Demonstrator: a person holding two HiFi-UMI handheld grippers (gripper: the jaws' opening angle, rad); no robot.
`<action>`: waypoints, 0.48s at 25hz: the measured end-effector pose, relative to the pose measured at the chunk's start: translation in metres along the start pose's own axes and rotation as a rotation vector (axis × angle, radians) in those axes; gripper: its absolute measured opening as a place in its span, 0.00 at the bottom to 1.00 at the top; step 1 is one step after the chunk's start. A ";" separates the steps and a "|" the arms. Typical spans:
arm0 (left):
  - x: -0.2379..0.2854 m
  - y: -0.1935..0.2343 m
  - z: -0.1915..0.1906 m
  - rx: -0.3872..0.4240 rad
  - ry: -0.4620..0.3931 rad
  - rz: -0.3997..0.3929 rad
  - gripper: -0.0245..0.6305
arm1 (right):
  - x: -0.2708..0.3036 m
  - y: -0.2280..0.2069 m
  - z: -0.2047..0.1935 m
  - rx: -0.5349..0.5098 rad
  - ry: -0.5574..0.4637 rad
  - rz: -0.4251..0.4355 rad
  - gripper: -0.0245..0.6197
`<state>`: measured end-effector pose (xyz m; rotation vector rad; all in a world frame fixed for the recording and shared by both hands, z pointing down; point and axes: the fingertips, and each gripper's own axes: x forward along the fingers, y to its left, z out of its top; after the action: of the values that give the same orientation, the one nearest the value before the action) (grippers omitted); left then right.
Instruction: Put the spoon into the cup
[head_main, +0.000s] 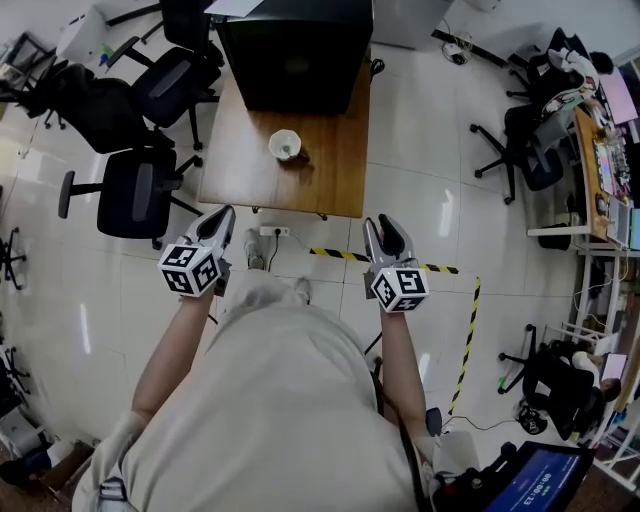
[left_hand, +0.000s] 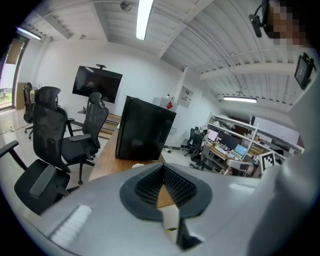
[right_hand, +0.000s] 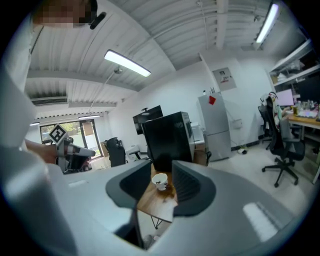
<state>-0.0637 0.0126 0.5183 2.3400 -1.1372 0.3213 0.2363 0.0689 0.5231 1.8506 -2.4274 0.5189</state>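
left claw (head_main: 218, 222) pressed together, right claw (head_main: 388, 232) spread, both empty and well short of the cup (head_main: 285, 145) on the surface (head_main: 330, 170); approach level and locate the spoon, which isn't visible.

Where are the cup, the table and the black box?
cup (head_main: 285, 146): head view, middle of its opening.
table (head_main: 335, 172): head view, bare wooden top.
black box (head_main: 295, 55): head view, its top face.
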 end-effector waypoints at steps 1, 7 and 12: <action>-0.004 -0.004 -0.009 -0.002 0.009 0.005 0.04 | -0.004 -0.002 -0.005 0.001 0.007 0.004 0.24; -0.039 -0.018 -0.051 -0.005 0.070 0.054 0.04 | -0.032 -0.008 -0.030 0.075 0.032 0.021 0.23; -0.068 -0.014 -0.055 0.027 0.095 0.110 0.04 | -0.034 -0.011 -0.038 0.188 0.007 0.033 0.22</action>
<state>-0.0944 0.0948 0.5317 2.2643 -1.2253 0.4849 0.2499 0.1093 0.5535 1.8731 -2.4859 0.7791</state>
